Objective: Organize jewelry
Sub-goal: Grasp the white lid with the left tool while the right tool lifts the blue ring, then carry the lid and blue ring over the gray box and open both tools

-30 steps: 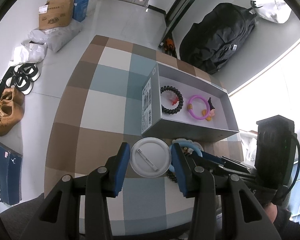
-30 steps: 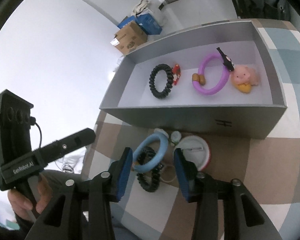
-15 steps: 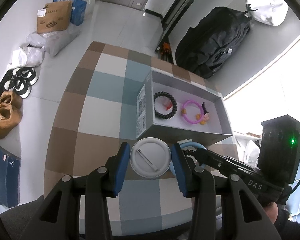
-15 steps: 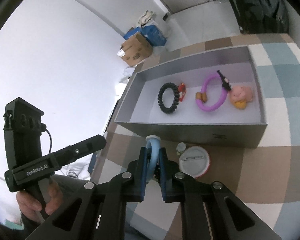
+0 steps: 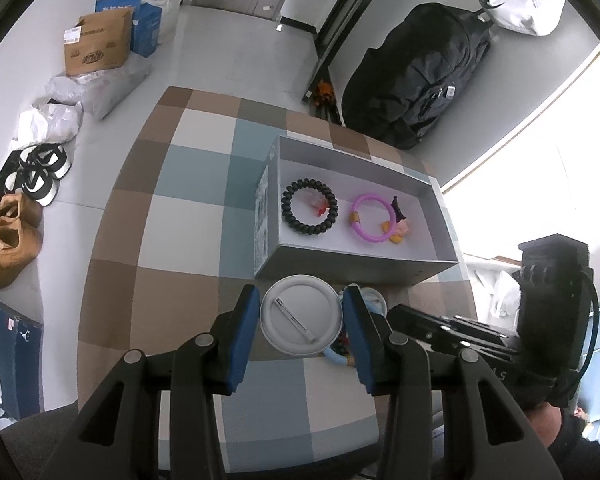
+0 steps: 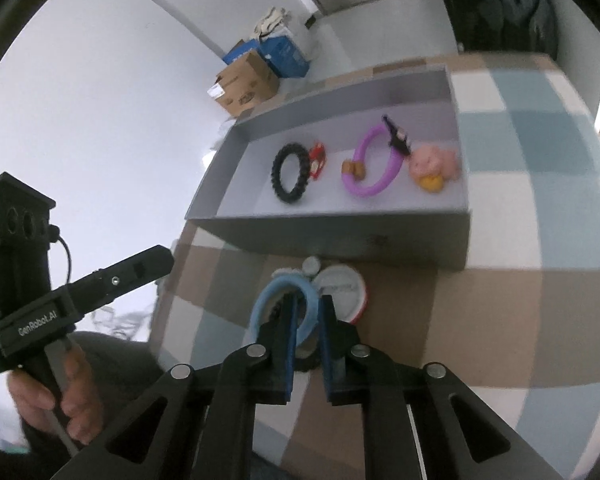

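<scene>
The right claw (image 6: 305, 336) was clenched on the blue ring (image 6: 284, 304), just in front of the grey box (image 6: 340, 236). The left claw (image 5: 300, 320) stood released, its fingers either side of the white pin badge (image 5: 300, 322) on the checked worktop (image 5: 180, 232). Inside the box lay a black beaded bracelet (image 5: 309, 212) and a purple ring (image 5: 370, 218) with charms.
</scene>
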Demonstrator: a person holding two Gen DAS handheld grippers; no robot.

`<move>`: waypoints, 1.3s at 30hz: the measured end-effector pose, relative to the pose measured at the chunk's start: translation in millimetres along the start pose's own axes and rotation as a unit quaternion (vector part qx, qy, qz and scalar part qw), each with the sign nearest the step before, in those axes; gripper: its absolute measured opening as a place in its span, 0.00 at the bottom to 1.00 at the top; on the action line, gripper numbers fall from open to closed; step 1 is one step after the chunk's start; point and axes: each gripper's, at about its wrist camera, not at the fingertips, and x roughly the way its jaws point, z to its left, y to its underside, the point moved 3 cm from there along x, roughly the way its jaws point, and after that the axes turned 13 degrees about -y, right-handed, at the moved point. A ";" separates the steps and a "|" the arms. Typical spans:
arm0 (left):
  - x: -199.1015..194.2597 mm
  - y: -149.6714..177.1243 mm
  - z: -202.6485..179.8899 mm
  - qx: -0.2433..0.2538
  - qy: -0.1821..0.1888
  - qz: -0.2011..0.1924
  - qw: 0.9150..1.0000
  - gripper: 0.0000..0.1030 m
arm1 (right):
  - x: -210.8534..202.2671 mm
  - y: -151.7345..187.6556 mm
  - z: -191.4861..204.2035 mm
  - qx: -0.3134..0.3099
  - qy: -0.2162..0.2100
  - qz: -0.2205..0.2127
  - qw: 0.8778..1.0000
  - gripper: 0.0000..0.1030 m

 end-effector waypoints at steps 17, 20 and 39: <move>1.1 1.3 2.0 -0.007 -0.001 0.005 1.000 0.36 | 17.9 -6.4 24.6 -0.074 0.041 0.016 0.996 0.05; 0.8 1.1 3.1 -0.009 0.000 0.004 1.000 0.36 | 10.3 -5.7 31.4 -0.087 0.034 0.002 0.996 0.05; -17.0 -21.4 -11.7 -0.017 0.050 -0.047 0.998 0.36 | -51.8 -33.3 57.0 -0.092 -0.011 -0.102 0.990 0.05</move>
